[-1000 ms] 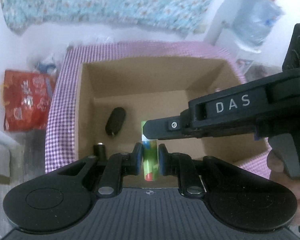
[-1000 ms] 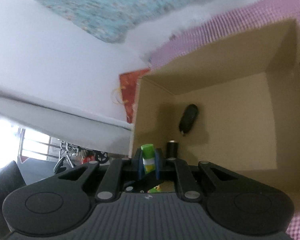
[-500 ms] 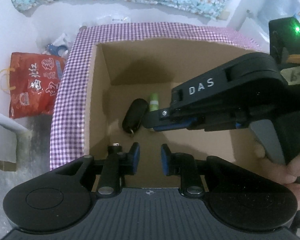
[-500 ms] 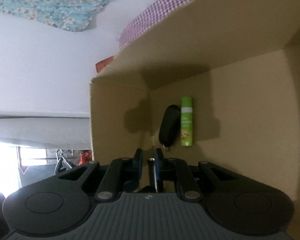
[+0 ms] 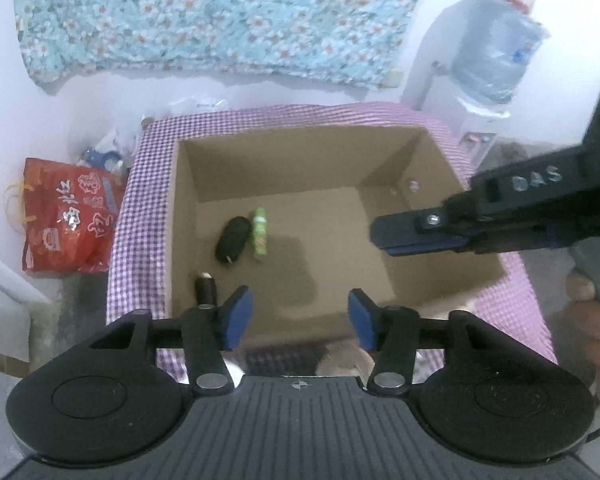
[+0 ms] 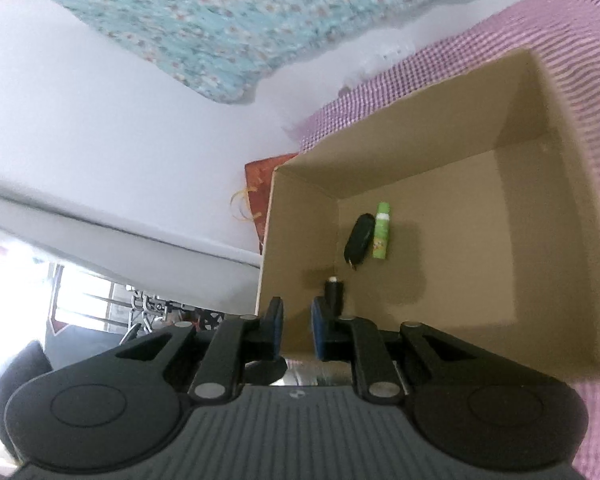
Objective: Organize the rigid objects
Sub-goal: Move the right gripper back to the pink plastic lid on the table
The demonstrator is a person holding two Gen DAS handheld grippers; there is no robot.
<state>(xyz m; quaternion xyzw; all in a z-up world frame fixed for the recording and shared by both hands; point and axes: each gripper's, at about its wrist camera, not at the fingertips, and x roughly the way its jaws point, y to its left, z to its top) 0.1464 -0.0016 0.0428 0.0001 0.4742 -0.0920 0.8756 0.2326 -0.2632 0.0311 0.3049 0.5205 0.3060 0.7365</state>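
Both grippers are up over the cardboard box (image 5: pixel 440 184). The left gripper (image 5: pixel 300 316) has its jaws opening, nothing between them. The right gripper (image 6: pixel 296 328) jaws are just cracking apart, also empty. Inside the box, center-left of frame, the green tube (image 5: pixel 260 234) lies touching the black oval case (image 5: pixel 232 240); a small dark bottle (image 5: pixel 205 286) stands near the lower-left corner.

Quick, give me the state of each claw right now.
Left claw: opening, nothing between its pads.
Right claw: opening slightly, small gap, nothing held.
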